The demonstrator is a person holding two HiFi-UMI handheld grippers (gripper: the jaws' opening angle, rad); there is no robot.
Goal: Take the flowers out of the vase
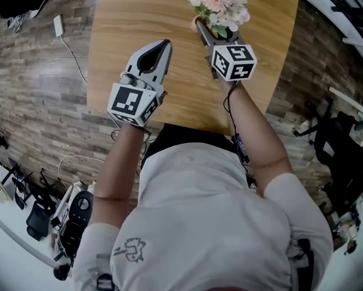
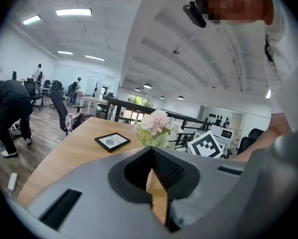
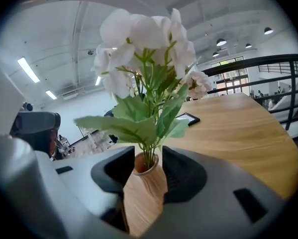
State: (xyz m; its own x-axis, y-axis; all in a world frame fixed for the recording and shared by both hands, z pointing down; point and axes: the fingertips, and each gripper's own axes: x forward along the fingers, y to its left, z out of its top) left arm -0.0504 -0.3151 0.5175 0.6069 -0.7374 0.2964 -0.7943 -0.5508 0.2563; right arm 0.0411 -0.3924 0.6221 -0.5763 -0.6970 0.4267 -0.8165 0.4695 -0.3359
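Note:
A bunch of pale pink and white flowers (image 1: 220, 2) with green leaves stands in a wood-coloured vase (image 3: 144, 190) at the far side of the wooden table (image 1: 139, 17). My right gripper (image 1: 202, 30) reaches to the vase from the near side. In the right gripper view its jaws press on both sides of the vase neck, the right gripper (image 3: 148, 166) shut on it, flowers (image 3: 144, 39) rising above. My left gripper (image 1: 163, 45) hovers over the table left of the vase, shut and empty. The left gripper view shows the flowers (image 2: 156, 126) ahead, the vase hidden behind my left gripper (image 2: 151, 156).
A black-framed card (image 2: 112, 141) lies flat on the table beyond the flowers, also seen as the frame (image 3: 187, 118). A white charger with cable (image 1: 58, 25) lies on the floor left of the table. Office chairs and a person (image 2: 12, 108) are farther off.

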